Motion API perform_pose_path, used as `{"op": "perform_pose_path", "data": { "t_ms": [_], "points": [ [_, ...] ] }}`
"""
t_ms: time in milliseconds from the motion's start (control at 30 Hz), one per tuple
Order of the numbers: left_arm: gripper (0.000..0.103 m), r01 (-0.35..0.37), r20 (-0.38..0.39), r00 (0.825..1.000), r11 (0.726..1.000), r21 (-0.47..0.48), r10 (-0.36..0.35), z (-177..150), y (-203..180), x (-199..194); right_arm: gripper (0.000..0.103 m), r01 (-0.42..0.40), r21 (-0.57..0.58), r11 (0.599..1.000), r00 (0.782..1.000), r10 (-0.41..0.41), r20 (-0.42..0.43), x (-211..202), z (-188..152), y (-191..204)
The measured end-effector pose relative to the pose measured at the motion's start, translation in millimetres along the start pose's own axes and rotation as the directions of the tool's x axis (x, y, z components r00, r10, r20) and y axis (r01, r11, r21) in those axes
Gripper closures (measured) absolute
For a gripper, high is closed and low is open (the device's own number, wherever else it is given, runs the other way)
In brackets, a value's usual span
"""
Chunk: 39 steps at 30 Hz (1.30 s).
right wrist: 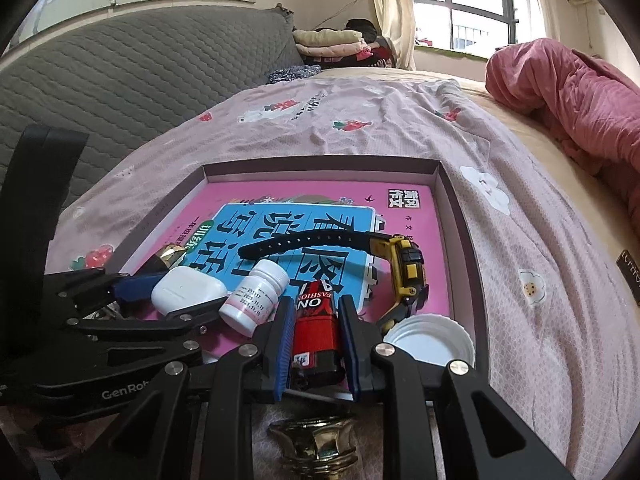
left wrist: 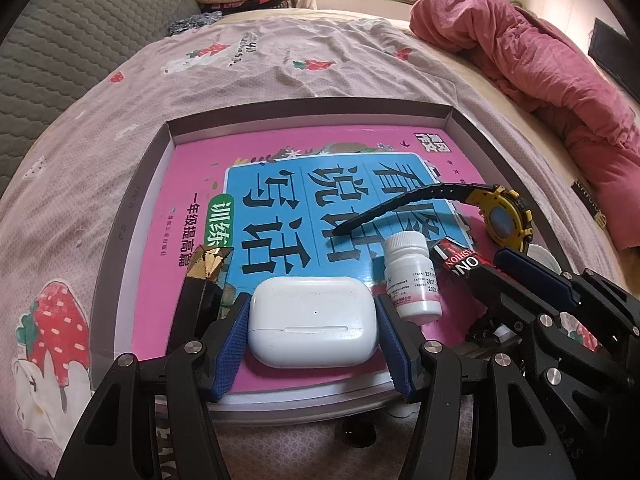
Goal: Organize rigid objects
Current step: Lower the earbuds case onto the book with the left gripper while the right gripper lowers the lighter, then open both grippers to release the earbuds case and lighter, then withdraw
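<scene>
Left wrist view: bed (left wrist: 280, 60) fills the upper frame, tray (left wrist: 132, 200) mid-frame; left gripper (left wrist: 314, 320) hugs earbuds case (left wrist: 312, 320), right gripper (right wrist: 316, 332) pinches red box (right wrist: 316, 320).

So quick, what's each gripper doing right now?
Left gripper: closed around the white earbud case.
Right gripper: closed on the red and black box.

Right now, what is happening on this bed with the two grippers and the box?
A person works two handheld grippers over a shallow box on the bed. The left gripper has its pads against the sides of a white earbud case. The right gripper is closed on a red lighter. A pink book, a yellow watch, a white pill bottle and a white lid lie inside the box.
</scene>
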State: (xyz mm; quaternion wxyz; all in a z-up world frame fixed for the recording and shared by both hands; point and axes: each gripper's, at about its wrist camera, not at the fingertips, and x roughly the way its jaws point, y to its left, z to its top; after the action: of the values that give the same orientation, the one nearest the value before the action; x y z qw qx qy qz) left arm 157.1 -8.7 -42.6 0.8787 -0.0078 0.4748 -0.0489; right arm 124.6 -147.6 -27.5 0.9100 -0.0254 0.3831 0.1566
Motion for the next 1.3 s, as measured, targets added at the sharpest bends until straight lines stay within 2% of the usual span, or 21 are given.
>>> {"op": "perform_pose_path", "data": {
  "t_ms": [367, 433, 500, 767, 900, 1300],
  "points": [
    [0.041, 0.002, -0.014, 1.0, 1.0, -0.006, -0.002, 1.5, -3.7, 0.8, 0.08, 0.01, 0.006, 1.0, 0.999, -0.01, 0.032, -11.4, 0.0, -3.7],
    [0.041, 0.003, -0.017, 1.0, 1.0, -0.006, -0.003, 1.5, -3.8, 0.6, 0.079, 0.015, 0.015, 1.0, 0.999, -0.015, 0.041, -15.0, -0.6, -6.4],
    [0.041, 0.01, -0.018, 1.0, 1.0, -0.007, -0.01, 1.6, -4.7, 0.4, 0.071, 0.013, 0.024, 1.0, 0.999, -0.014, 0.047, -17.8, -0.9, -8.9],
    [0.04, 0.021, -0.031, 0.999, 1.0, -0.012, -0.021, 1.8, -5.9, -0.8, 0.07, 0.02, 0.047, 0.999, 0.997, -0.024, 0.076, -26.1, 1.3, -16.0],
    [0.04, 0.025, -0.037, 0.999, 1.0, -0.017, -0.026, 1.2, -5.0, -1.8, 0.062, 0.024, 0.047, 0.999, 0.997, -0.028, 0.074, -26.1, 1.6, -17.0],
    [0.04, 0.009, -0.049, 0.999, 1.0, -0.024, -0.01, 0.4, -4.5, -4.7, 0.062, 0.037, 0.058, 0.998, 0.995, -0.042, 0.091, -32.0, 1.4, -19.3]
  ]
}}
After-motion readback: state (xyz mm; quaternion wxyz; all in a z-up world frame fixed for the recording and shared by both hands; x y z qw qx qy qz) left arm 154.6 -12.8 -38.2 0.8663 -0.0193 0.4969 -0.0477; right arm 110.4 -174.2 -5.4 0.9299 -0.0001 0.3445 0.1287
